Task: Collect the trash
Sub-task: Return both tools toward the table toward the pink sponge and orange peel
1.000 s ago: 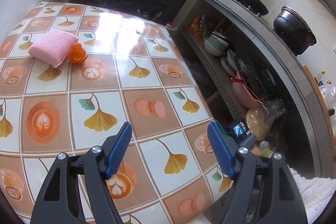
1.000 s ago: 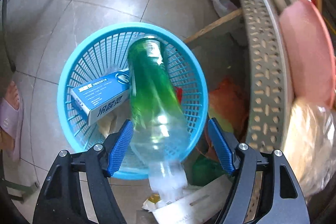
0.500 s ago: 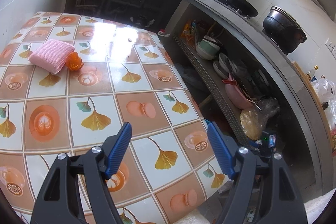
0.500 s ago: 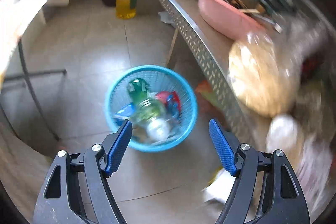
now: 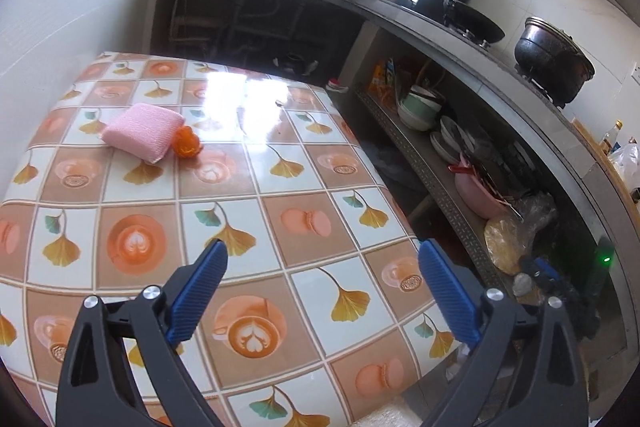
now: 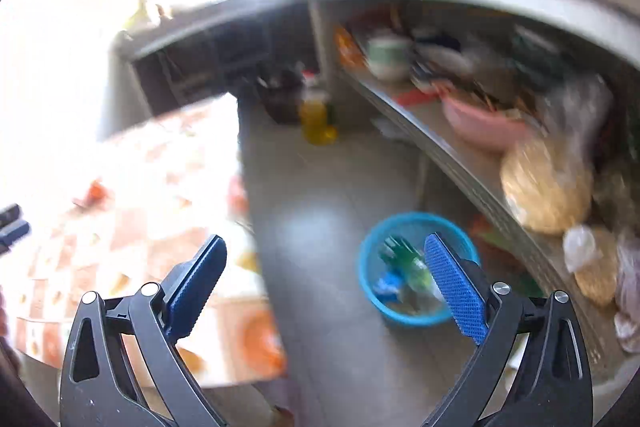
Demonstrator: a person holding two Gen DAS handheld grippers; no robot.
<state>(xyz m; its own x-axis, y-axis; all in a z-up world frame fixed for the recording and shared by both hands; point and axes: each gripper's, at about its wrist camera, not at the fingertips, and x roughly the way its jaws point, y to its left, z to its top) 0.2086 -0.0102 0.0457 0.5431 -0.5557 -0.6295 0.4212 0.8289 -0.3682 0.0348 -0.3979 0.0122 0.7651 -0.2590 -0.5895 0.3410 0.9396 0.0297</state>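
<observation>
Both tools stand released with nothing between the jaws, which have just been opening wider: the left gripper [image 5: 322, 291] hovers over the near part of the table [image 5: 280, 187], and the right gripper [image 6: 324, 279] is over the gap between table edge and shelving, its view smeared. The trash bin [image 6: 374, 291], a blue basket on the floor [image 6: 328, 211] below the shelf front, already holds a green bottle [image 6: 404, 261] and what appears to be a small blue box, though blur prevents confirmation. The step in hand is judged to be finding the next piece. On the table top, the only loose items are a pink sponge [image 5: 142, 135] in the far-left part and a small orange object [image 5: 186, 145] touching its right side; whether the latter counts as trash cannot be settled from here. To do the step well, the left tool, being nearer, should close in on the orange object from its right side, clear of the sponge, and grip lightly, as it looks soft. The surface is a glossy patterned cloth, glare-struck at its far end. Beyond it, on the right, a perforated shelf [image 5: 436, 187] carries bowls, plates and a pink basin [image 5: 476, 191]; above, the counter [image 5: 460, 39] bears a wok and a black pot [image 5: 554, 67].
</observation>
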